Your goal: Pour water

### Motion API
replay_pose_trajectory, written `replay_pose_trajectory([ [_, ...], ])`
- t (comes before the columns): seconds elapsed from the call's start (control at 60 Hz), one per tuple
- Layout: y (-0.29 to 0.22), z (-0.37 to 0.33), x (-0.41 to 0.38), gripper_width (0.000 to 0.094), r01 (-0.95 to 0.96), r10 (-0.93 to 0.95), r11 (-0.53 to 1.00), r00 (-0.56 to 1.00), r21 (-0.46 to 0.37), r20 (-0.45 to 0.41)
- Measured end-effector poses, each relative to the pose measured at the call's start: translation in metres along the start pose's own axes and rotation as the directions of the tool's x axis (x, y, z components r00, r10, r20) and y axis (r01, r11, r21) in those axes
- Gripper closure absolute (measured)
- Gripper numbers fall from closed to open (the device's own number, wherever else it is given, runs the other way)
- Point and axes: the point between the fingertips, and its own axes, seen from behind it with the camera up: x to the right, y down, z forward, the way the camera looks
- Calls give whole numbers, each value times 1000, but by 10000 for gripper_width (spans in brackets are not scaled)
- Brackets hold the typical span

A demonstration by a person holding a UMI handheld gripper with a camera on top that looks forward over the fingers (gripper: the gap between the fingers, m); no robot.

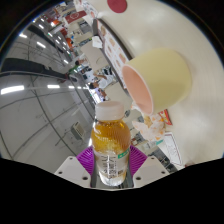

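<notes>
Held in the hand-held gripper (pixel 111 170) is a clear bottle (pixel 110 140) of amber liquid with a white cap, both purple pads (pixel 90 158) pressed against its sides just below the label. The whole view is tilted hard, so the desk (pixel 175 30) stands as a pale slope beyond and above the bottle, not a level surface. On that desk, just past the bottle's cap, sits a large pale-yellow cup (pixel 158 75) with a pink rim, its open mouth turned toward the bottle. Farther along the desk lies a small red round thing (pixel 118 5), too far off to identify. By the cup's base there is a small printed packet (pixel 165 117), close enough to be knocked. The cap looks as if it is on the bottle, so I judge nothing can flow yet. To pour well, the neck should come directly over the cup's mouth before tipping further, the tilt should rise slowly so the stream stays thin, and the grip must stay firm since the bottle is smooth and nearly full.
</notes>
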Motion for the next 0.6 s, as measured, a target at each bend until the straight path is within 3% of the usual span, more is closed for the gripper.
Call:
replay_pose_trajectory([
  [0.283,-10,3,6,528,20,-21,1000,998,-18,-51],
  [0.45,9,-6,-25,525,377,-385,922,918,-92,-94],
  [0.6,2,-15,-96,526,749,-756,654,650,-107,-74],
])
